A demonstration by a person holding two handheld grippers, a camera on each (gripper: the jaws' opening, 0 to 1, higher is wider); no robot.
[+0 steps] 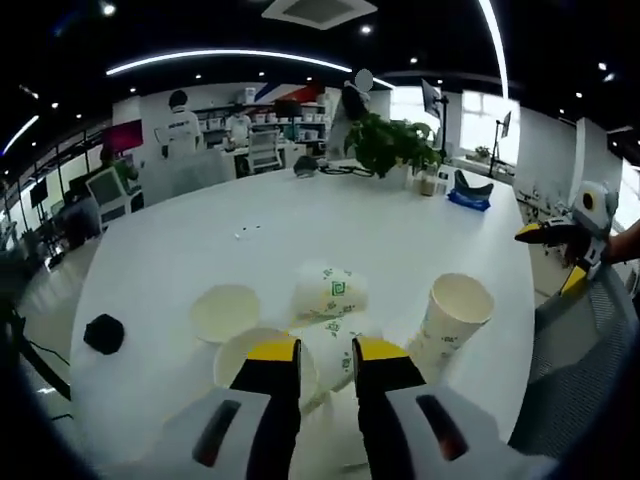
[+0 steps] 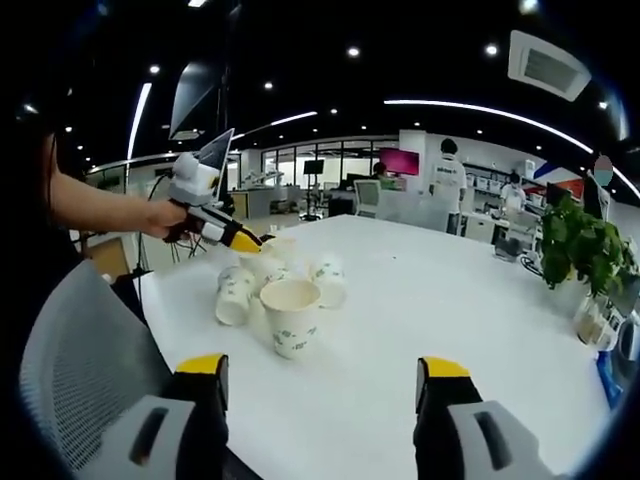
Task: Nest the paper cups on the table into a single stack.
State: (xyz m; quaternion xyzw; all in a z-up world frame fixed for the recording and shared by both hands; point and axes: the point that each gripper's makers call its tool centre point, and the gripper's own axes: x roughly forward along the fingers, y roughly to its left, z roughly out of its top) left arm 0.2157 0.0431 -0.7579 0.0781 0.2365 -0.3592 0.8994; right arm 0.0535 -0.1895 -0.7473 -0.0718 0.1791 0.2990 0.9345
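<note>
Left gripper view is showing white paper cups (image 1: 331, 292) with green print, some upright, some lying tipped, clustering on the round white table (image 1: 300, 220). Left gripper (image 1: 326, 352) is hovering, jaws nearly together; right gripper (image 2: 322, 372) is spreading wide. A potted plant (image 1: 392, 140) is sitting behind.

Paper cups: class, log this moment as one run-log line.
stage: approach | paper cups: loose cluster, unstacked | left hand-held gripper: nearly shut over cups | right hand-held gripper: open, empty | table
</note>
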